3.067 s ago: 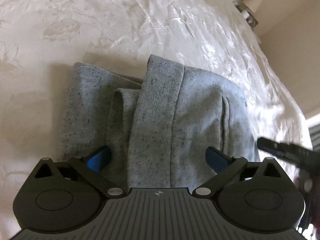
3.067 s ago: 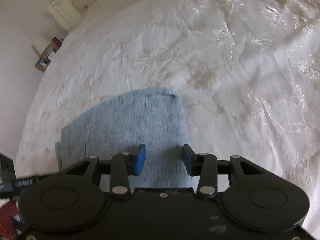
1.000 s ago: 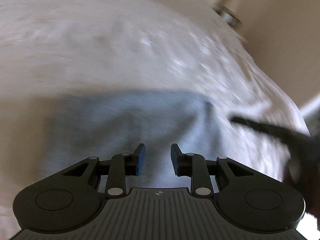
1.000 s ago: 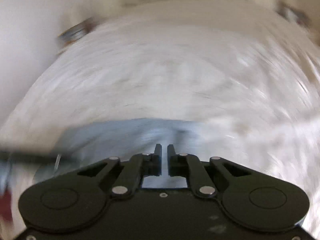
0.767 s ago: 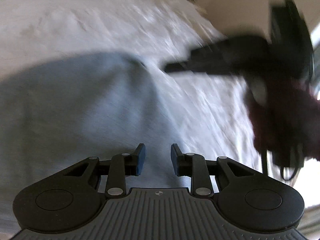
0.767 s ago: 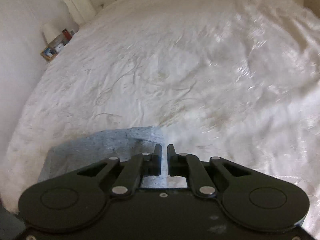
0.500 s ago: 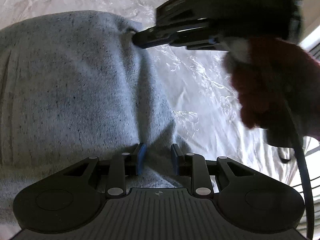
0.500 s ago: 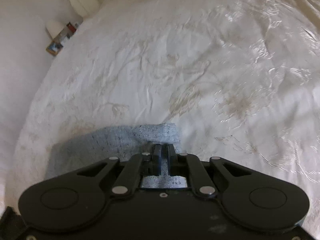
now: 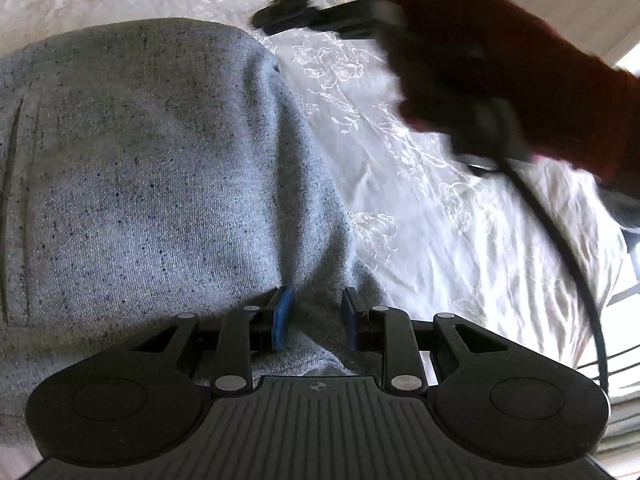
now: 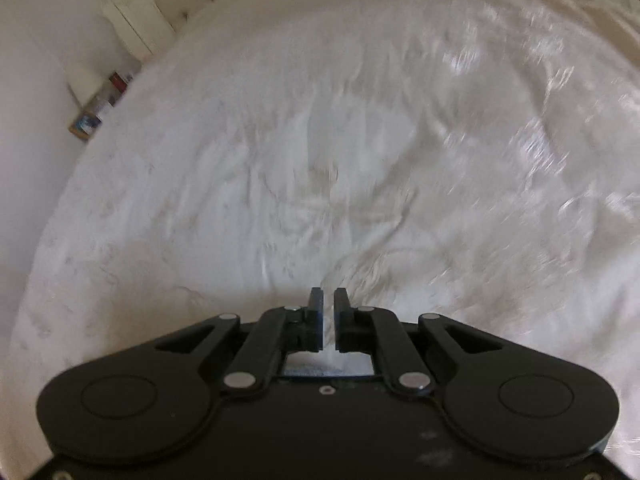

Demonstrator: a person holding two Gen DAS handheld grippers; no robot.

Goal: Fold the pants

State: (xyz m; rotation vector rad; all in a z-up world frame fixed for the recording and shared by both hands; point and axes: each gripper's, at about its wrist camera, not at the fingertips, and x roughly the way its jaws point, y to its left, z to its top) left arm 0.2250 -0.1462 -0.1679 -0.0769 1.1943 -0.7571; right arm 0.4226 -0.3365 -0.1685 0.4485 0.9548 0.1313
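Pants (image 9: pixel 152 184) of speckled grey knit lie bunched on a white embroidered bedspread (image 9: pixel 432 216), filling the left and middle of the left wrist view, with a long vertical crease running down toward the camera and a seam line near the far left edge. At the bottom of that view the left gripper (image 9: pixel 316 318) sits low over the near edge of the fabric; its blue-padded fingers (image 9: pixel 283 316) stand a little apart with a ridge of the grey cloth rising between them, but whether the pads actually press the cloth cannot be told, so it reads as parted rather than clamped. Above and to the right in the same view, the other tool appears as a blurred black shape held by a hand in a dark red sleeve (image 9: pixel 520 92), a black cable (image 9: pixel 568 264) trailing down from it; its tip is near the far right corner of the pants, though contact cannot be made out. In the right wrist view the right gripper (image 10: pixel 328 312) points across open, blurred bedspread (image 10: pixel 360 160), its jaws drawn nearly together with only a narrow slit between them and nothing visibly caught there. A tufted headboard (image 10: pixel 136 28) and a small cluttered nightstand (image 10: pixel 100 108) show at the upper left.
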